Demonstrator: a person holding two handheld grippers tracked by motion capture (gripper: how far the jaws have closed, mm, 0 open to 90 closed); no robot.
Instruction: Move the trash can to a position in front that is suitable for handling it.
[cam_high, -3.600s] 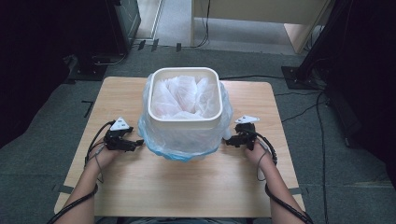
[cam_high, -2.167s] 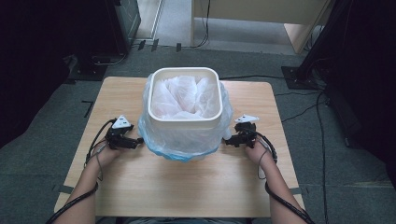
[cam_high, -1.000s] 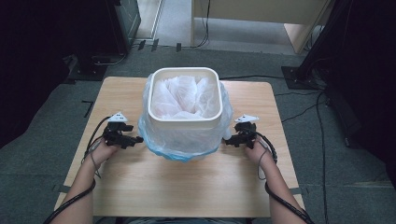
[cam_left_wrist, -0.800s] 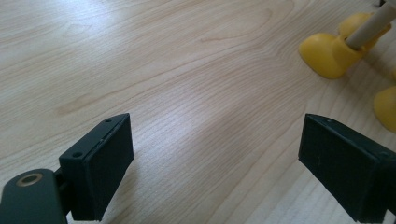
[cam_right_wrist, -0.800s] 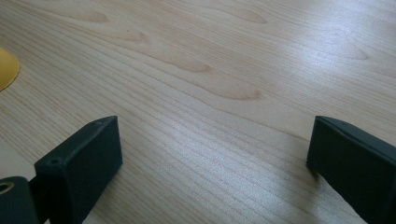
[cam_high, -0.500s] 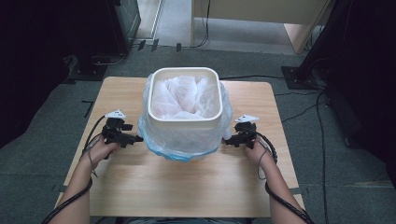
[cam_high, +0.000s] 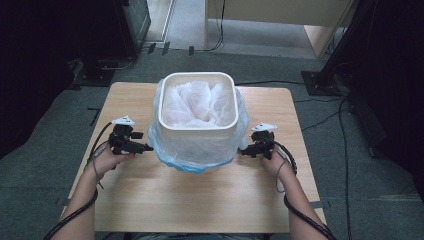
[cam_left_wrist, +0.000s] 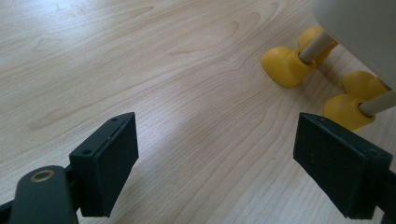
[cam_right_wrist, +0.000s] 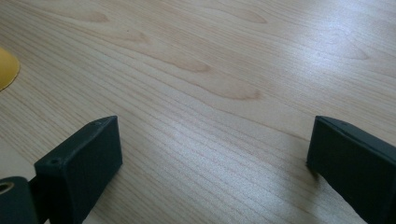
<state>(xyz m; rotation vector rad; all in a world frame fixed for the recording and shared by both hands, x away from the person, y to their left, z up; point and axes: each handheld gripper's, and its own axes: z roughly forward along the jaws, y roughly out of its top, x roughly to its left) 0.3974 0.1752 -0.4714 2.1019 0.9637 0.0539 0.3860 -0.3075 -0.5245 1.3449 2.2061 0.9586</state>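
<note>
The table (cam_high: 200, 195) is pale, smooth wood with visible grain. The bin (cam_high: 197, 131) looks matt plastic. Its bag (cam_high: 192, 155) is thin, glossy, crinkled film.

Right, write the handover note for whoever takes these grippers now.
Left gripper: open, holding nothing, beside the bin's left side, low over the table.
Right gripper: open, holding nothing, at the bin's right side.
Bin: mid-table on yellow feet, with the plastic bag folded over its rim and hanging down outside.
Done: bag lines the bin.
Left: probably grip the bag's hanging edge on both sides.
</note>
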